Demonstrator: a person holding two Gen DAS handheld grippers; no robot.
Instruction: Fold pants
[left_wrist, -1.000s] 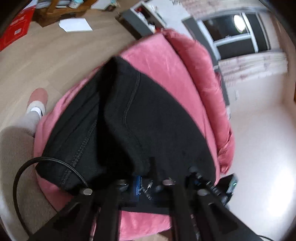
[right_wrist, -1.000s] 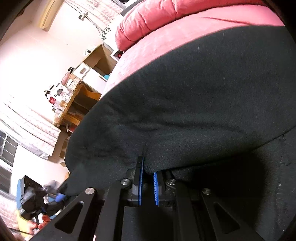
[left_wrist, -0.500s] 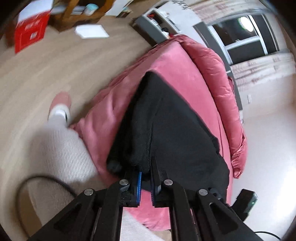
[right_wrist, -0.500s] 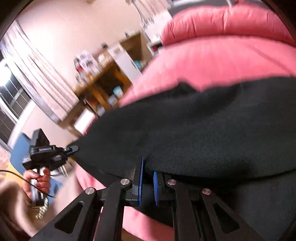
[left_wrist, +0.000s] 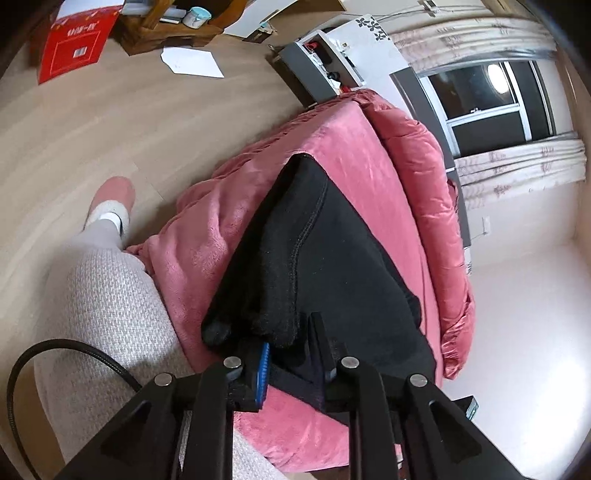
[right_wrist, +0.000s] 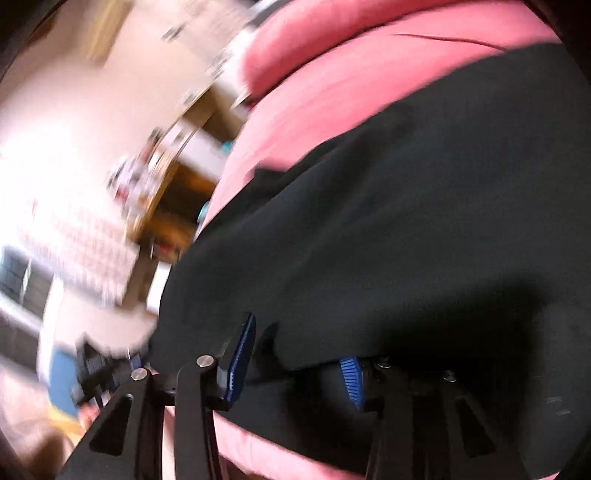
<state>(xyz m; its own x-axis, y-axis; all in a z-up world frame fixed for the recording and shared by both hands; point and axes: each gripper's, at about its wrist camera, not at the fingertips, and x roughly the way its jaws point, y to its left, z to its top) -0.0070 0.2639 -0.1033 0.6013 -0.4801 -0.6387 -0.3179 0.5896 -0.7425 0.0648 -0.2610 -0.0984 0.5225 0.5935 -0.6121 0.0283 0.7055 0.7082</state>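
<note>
Here the folded black pants (left_wrist: 332, 266) lie on pink bedding (left_wrist: 207, 258), both claws opening, fabric between them.

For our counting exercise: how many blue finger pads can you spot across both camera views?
3. One on the left tool's left finger pad; two on the right tool, left pad and right pad. The left tool's other pad is hidden.

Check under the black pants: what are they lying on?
The black pants lie folded on a pink blanket, which shows along both sides and the near edge. Whatever is directly beneath the fabric is covered.
</note>
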